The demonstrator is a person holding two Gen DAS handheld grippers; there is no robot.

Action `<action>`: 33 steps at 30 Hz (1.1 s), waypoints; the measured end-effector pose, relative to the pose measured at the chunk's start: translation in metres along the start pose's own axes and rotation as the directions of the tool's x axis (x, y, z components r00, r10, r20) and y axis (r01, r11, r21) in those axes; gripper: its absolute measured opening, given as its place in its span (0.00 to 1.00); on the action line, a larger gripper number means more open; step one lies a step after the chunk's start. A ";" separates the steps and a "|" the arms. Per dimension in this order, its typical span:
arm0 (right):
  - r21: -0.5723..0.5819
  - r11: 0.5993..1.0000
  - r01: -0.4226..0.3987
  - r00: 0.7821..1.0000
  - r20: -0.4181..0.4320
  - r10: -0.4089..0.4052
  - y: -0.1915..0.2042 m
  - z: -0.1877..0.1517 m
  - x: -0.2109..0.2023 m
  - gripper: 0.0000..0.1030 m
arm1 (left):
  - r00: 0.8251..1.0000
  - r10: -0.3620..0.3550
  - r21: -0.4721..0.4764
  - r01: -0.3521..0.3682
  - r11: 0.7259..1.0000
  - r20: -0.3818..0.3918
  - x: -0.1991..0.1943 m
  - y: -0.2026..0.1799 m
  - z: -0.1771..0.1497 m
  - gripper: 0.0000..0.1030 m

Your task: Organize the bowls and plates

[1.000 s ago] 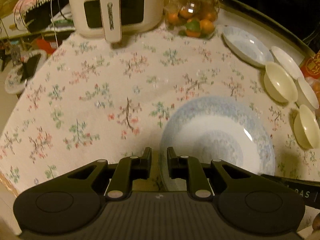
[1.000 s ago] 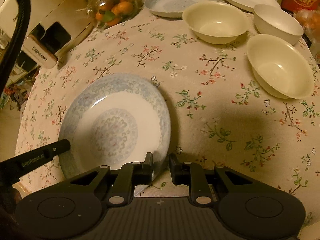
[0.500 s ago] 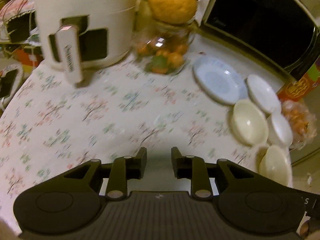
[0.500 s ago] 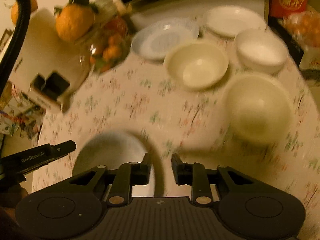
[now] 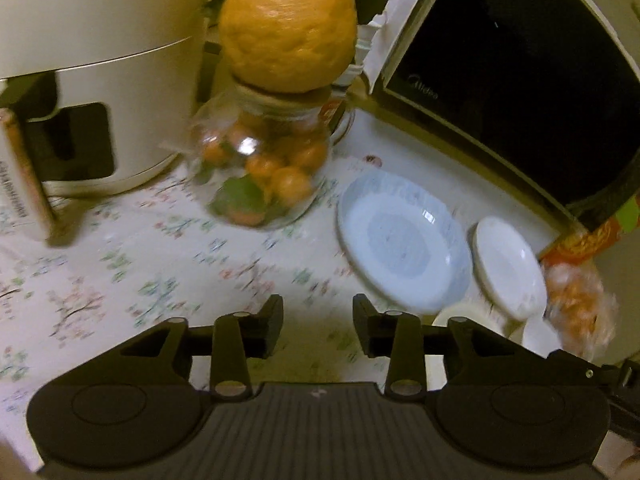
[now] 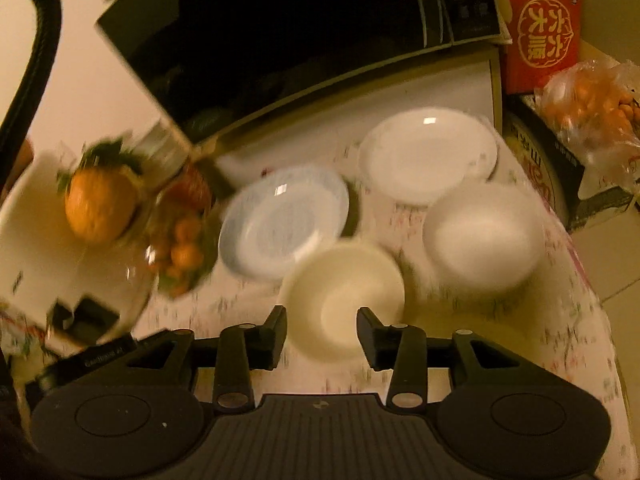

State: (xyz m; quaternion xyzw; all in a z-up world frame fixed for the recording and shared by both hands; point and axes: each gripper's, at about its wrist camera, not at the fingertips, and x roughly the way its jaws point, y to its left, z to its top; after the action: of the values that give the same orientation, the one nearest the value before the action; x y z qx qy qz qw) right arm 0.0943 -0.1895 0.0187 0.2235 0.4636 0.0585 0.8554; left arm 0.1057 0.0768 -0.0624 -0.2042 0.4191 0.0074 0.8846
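Note:
A blue patterned plate lies at the back of the floral tablecloth, with a white plate to its right. My left gripper hovers over bare cloth just left of the blue plate; its jaws are opening and hold nothing. In the right wrist view the blue plate, the white plate, a cream bowl and a white bowl sit together. My right gripper hangs above the cream bowl, jaws opening, nothing pressed between them.
A glass jar of small oranges topped by a large citrus fruit stands beside a cream air fryer. A black microwave lines the back. A red box and a bag of oranges sit at the right.
Both grippers let go of the large patterned plate near the front and moved toward the back of the table. Their jaws have spread apart, and that plate has dropped out of view.

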 end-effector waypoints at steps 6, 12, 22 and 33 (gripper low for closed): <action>0.144 0.989 -0.042 0.999 0.025 0.039 -0.019 0.022 0.036 0.43 | 0.999 -0.033 -0.031 0.033 0.999 0.018 0.030 -0.016 0.009 0.44; 0.168 0.985 -0.022 0.999 0.045 0.015 -0.025 0.037 0.066 0.43 | 0.999 -0.040 -0.066 0.042 0.997 0.027 0.056 -0.021 0.018 0.48; 0.169 0.986 0.001 1.000 0.014 -0.003 -0.022 0.048 0.108 0.40 | 1.000 -0.031 -0.058 0.031 0.998 0.004 0.088 -0.025 0.024 0.38; 0.162 0.986 0.024 1.000 -0.020 -0.021 -0.020 0.050 0.132 0.30 | 0.999 -0.026 -0.062 0.024 0.998 -0.019 0.108 -0.024 0.027 0.23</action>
State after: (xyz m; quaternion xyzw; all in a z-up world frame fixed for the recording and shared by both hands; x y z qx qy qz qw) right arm 0.2076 -0.1832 -0.0675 0.2868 0.4769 0.0130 0.8307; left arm 0.2000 0.0480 -0.1192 -0.2367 0.4251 0.0072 0.8737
